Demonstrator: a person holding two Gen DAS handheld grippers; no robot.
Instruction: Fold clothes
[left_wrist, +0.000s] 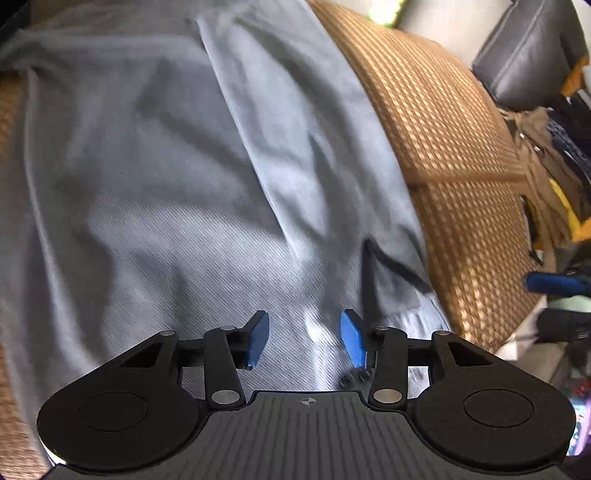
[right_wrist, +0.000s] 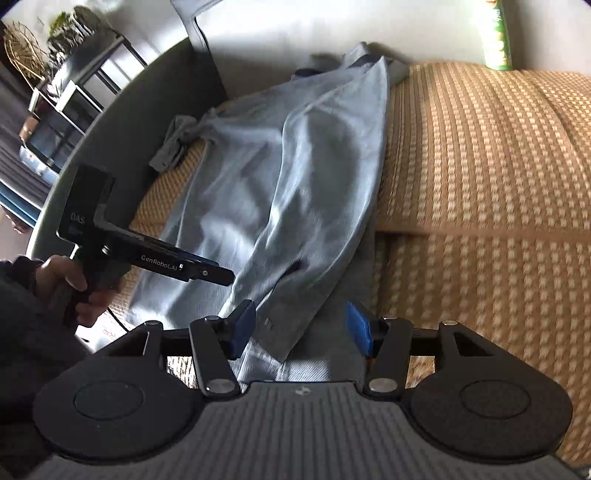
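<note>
Your light blue shirt (right_wrist: 280, 192) is lying spread on the woven mat (right_wrist: 480, 177) covering the sofa, one side folded over the middle. Both your left gripper (left_wrist: 304, 341) and right gripper (right_wrist: 301, 328) hang above it with jaws apart, nothing pinched. Further along the sofa sits a loose pile of clothes (left_wrist: 546, 155); can't see any basket or bin.

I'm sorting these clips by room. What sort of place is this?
Probably a home living room: a light blue garment lies on a sofa under a woven mat, with a grey cushion and shelving nearby.
</note>
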